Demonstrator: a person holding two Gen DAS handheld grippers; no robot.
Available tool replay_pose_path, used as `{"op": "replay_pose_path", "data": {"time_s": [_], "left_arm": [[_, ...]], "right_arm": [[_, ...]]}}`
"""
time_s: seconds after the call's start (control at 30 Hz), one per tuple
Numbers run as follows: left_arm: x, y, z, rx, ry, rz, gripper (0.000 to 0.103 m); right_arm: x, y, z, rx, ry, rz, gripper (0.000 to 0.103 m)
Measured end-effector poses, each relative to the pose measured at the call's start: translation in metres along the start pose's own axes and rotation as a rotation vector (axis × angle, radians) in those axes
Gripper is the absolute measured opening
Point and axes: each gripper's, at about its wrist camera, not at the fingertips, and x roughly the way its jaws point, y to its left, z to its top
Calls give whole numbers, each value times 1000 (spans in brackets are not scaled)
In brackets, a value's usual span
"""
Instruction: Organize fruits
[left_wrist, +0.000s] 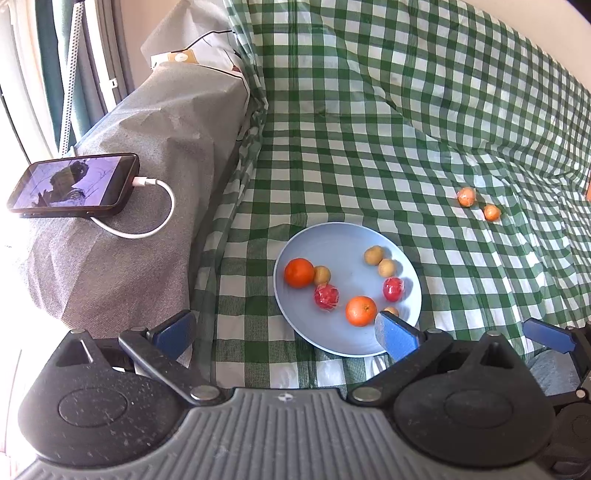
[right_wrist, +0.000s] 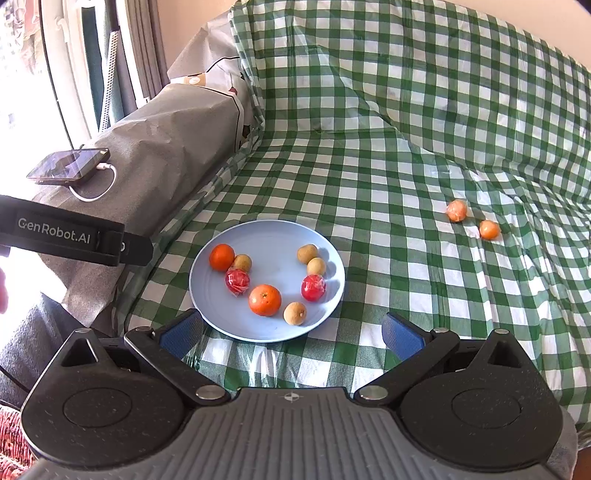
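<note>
Right wrist view took in the green checked cloth (right_wrist: 388, 177) first, spread wide over the whole surface. Over at the left sat a grey wrapped bundle (right_wrist: 162, 147), a phone (right_wrist: 70, 166) on top with its white cable (right_wrist: 96, 192) plugged in. On the cloth lay the pale blue plate (right_wrist: 221, 317), loaded: two oranges, two red wrapped fruits, four tan ones. Two small orange fruits (right_wrist: 472, 219) sat well apart on the cloth, nothing between. Right tongs (right_wrist: 291, 338) gaped wide, empty, over the plate's near rim. Left tongs (left_wrist: 284, 334) spread wide too, empty.
</note>
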Motion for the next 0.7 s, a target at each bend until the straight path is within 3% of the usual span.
{"op": "replay_pose_path", "data": {"time_s": [0.3,0.7], "left_arm": [[16,-25,21,40,13,-4,103],[51,-104,66,139,-5,-73,103]], "right_arm": [[6,-36,7,110,-25,-65,102],[20,-121,14,215,-45,-234,102]]}}
